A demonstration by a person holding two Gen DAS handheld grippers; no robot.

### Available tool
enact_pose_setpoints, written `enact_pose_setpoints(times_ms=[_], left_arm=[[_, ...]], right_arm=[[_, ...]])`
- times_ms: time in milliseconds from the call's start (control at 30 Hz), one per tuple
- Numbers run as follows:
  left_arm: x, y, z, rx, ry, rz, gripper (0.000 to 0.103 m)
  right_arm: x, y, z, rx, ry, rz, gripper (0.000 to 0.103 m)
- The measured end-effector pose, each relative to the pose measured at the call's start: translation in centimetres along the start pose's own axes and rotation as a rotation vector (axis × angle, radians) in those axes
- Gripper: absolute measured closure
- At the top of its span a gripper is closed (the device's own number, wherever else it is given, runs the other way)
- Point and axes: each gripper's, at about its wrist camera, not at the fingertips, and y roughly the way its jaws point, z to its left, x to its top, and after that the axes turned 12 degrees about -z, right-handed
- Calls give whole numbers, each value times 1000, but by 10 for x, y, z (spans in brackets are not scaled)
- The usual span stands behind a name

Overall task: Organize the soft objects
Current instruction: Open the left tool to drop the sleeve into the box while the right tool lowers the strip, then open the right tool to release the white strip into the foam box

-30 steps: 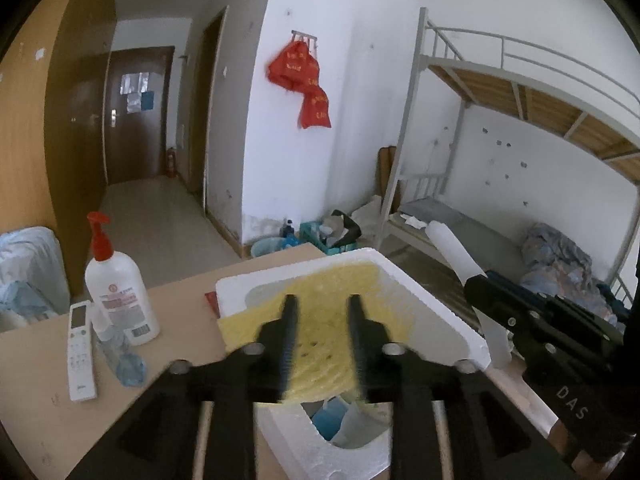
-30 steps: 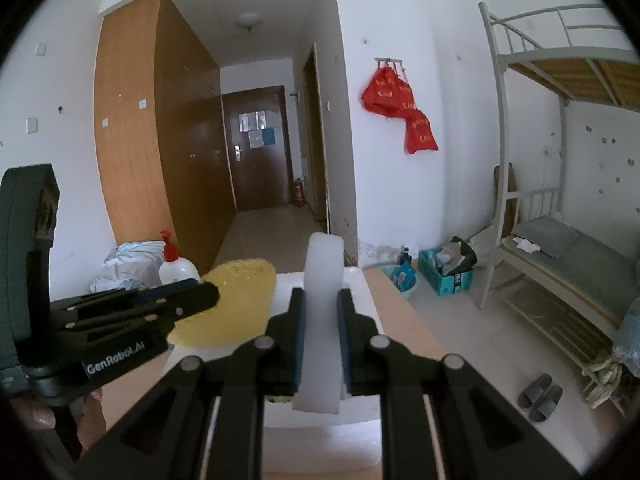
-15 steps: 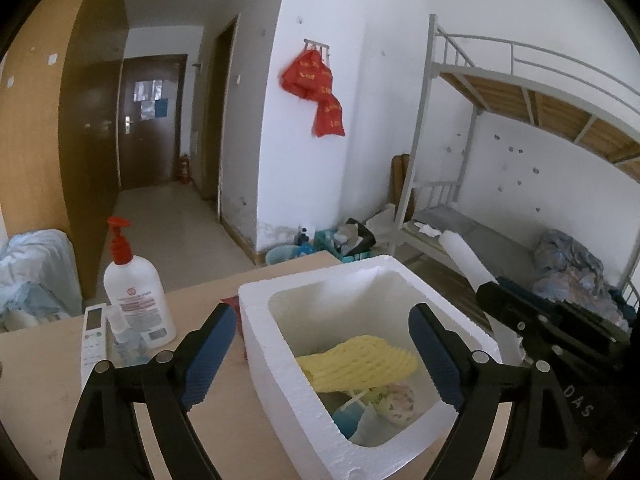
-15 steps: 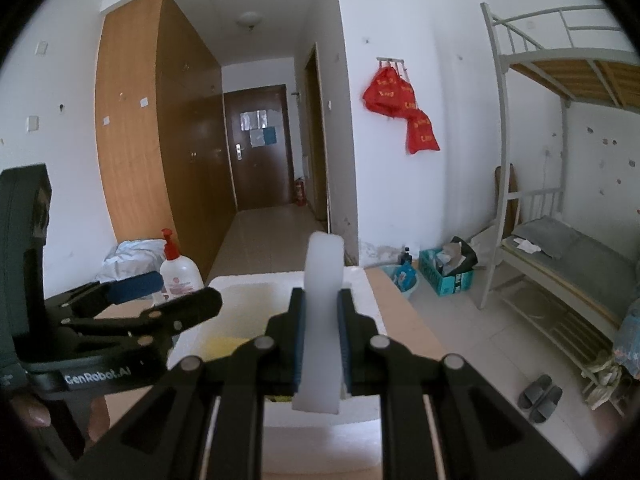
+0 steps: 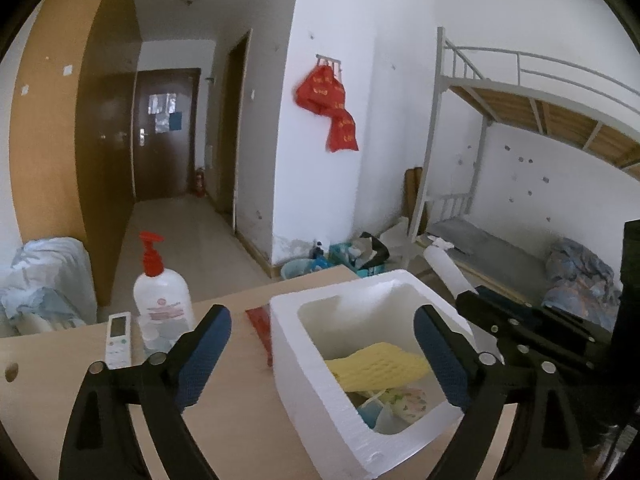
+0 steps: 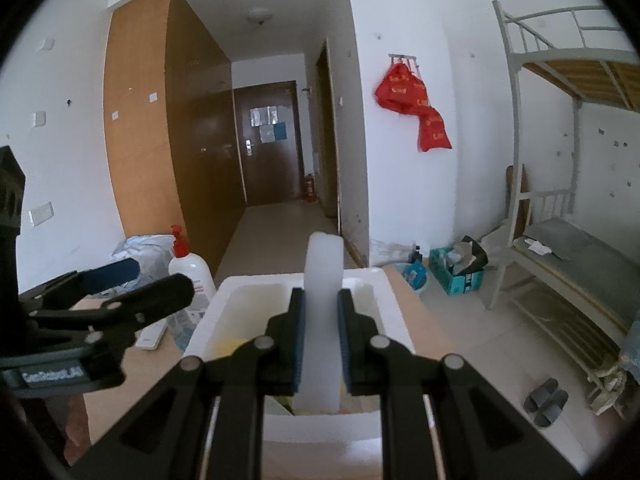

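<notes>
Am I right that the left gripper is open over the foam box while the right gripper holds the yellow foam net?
Not quite. The right gripper holds a white foam strip; the yellow foam net lies inside the foam box, as the left wrist view shows. The left gripper is open.

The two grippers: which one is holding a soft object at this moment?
The right gripper: it is shut on the white foam piece. The left gripper is wide open and empty.
</notes>
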Motion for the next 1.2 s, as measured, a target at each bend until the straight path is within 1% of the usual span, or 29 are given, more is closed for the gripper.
enact_pose_setpoints(times_ms=[167, 267, 867, 900, 933, 1000, 1067, 1100, 1133, 1200], left_arm=[[0, -7, 4, 16, 2, -10, 8], [-1, -9, 9, 27, -6, -9, 4], [-4, -5, 15, 35, -13, 13, 4], [-4, -5, 15, 37, -14, 13, 4], [-4, -5, 15, 37, -13, 14, 4], [-4, -4, 14, 38, -9, 16, 4], [-4, -4, 13, 36, -10, 15, 4], [-4, -4, 13, 35, -10, 16, 4], [-4, -4, 13, 36, -9, 17, 4], [-4, -3, 13, 35, -7, 17, 4]], right_arm=[[-1, 7, 4, 24, -10, 7, 84], [-2, 11, 6, 41, -13, 14, 84], [-9, 42, 11, 55, -10, 75, 84], [-10, 43, 11, 56, -9, 79, 80], [-10, 43, 10, 61, -3, 80, 78], [-9, 43, 9, 68, 11, 79, 78], [-8, 43, 9, 67, 13, 81, 74], [-8, 42, 9, 69, 19, 77, 63], [-7, 41, 8, 70, 24, 73, 49], [-6, 39, 7, 66, 32, 57, 33]])
